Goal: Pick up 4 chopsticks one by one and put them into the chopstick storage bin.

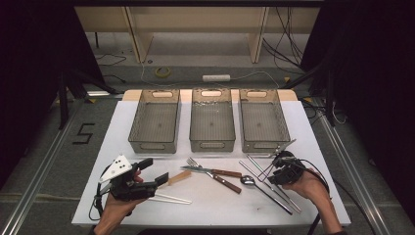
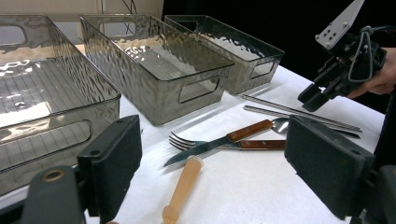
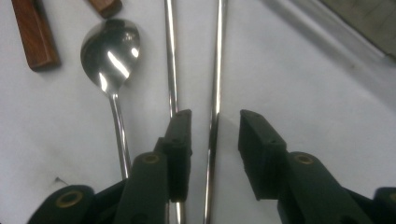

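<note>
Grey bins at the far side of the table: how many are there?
3, side by side in a row: left bin, middle bin, right bin. None appear hidden.

cutlery (image 1: 220, 172) before three bins (image 1: 212, 120)

Lab: black curtains (image 1: 29, 73), floor cables (image 1: 288, 44)

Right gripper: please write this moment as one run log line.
right gripper: open, astride one metal chopstick | pads: not touching it | spoon: beside, on table | left gripper: open, empty
</note>
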